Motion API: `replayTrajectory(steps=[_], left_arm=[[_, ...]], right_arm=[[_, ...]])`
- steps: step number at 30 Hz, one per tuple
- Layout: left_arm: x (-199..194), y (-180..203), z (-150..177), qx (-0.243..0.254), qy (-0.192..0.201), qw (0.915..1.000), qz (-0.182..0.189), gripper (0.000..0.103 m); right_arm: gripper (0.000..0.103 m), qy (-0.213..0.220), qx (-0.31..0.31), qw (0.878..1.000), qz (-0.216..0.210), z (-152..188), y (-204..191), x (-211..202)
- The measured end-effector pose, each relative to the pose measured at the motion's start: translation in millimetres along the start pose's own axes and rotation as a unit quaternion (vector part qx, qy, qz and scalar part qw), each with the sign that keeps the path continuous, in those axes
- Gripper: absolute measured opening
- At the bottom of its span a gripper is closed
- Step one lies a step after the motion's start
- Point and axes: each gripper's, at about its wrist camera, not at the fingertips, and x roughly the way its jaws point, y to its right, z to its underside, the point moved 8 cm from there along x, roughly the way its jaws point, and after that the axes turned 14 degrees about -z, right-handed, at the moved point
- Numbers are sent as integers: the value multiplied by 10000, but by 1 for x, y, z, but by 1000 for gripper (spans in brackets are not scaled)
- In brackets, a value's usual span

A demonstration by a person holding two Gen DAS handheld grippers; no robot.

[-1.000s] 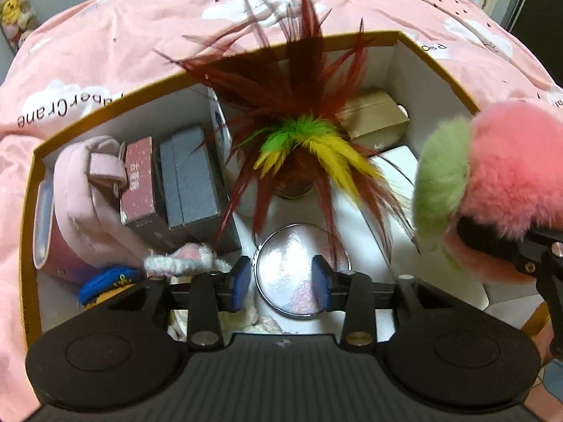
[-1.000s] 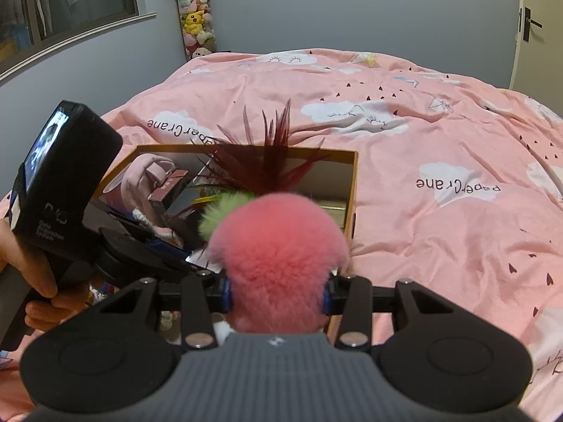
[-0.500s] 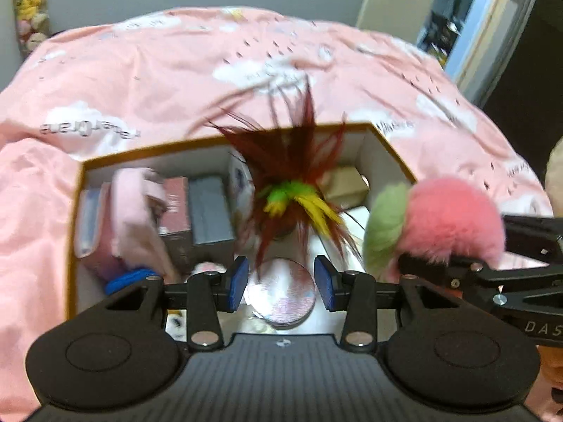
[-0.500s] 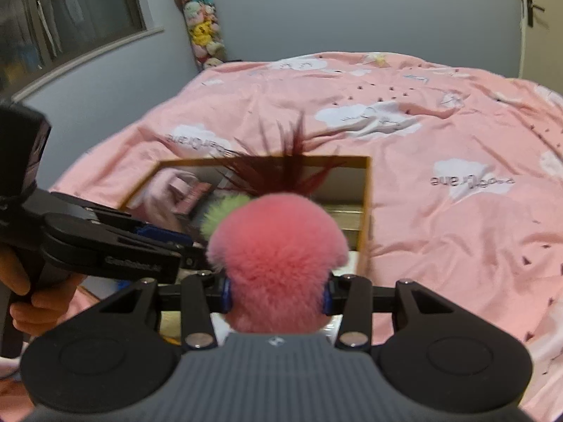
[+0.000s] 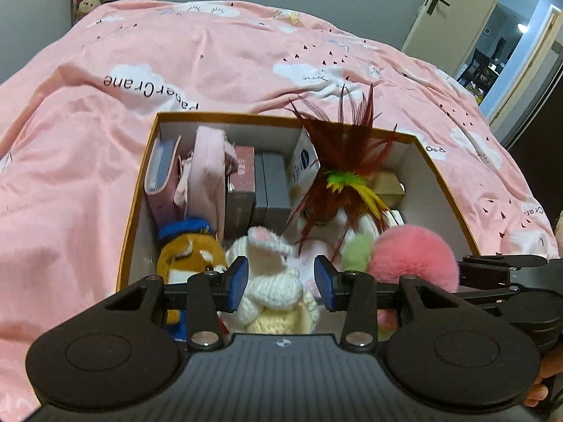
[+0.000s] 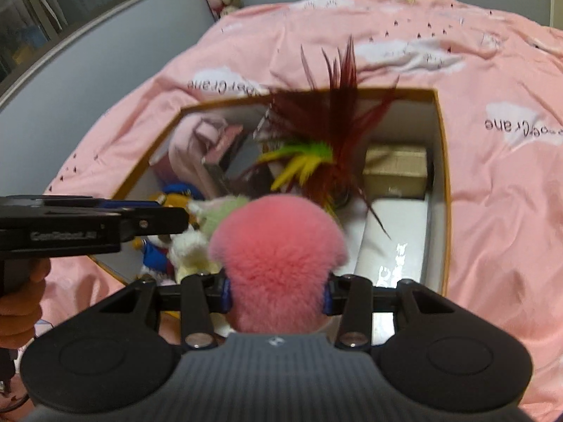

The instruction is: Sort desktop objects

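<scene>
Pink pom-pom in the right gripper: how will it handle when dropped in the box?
Probably very light and squashy: the pink pom-pom bulges out past the right gripper, whose pads sink into its fur. Being round, it may roll a little, though the fur should damp that. Likely to settle against the crowded toys in the box, not bounce.

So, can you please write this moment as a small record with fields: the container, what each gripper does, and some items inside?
container: open cardboard box resting on pink bedding
right gripper: shut on the pink pompom, above the box
left gripper: open, nothing between its fingers, above the knitted bunny
inside, standing: feather toy, grey box
inside, near corner: plush with blue hat
</scene>
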Motion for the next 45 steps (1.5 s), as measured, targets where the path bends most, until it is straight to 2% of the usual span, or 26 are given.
replayTrajectory(steps=[8, 15, 21, 25, 28, 32, 34, 40, 45], left_arm=[[3, 0, 6, -44, -42, 10000, -9, 48], [-2, 6, 12, 29, -28, 10000, 18, 48], [-14, 11, 13, 95, 162, 9998, -18, 48], [-26, 15, 11, 170, 407, 9989, -131, 50], [-37, 18, 8, 219, 676, 9971, -267, 53], [-51, 24, 7, 369, 1087, 9924, -449, 59], [-56, 26, 7, 440, 1226, 9902, -498, 67], [-65, 30, 10, 581, 1595, 9831, -689, 82], [-62, 26, 12, 513, 1719, 9785, -1016, 83]], right_arm=[[51, -86, 119, 9999, -10, 3, 0, -1], [49, 49, 219, 9997, -34, 6, -3, -11], [49, 379, 170, 9991, 98, 8, -9, -30], [50, 794, 0, 9962, 360, 8, -17, -49], [51, 1196, -230, 9902, 690, 5, -25, -65], [51, 1780, -529, 9755, 1182, 1, -33, -84], [52, 2010, -649, 9675, 1391, -1, -37, -92], [58, 2541, -602, 9529, 1540, 1, -42, -108], [68, 2714, -521, 9458, 1707, 8, -41, -107]])
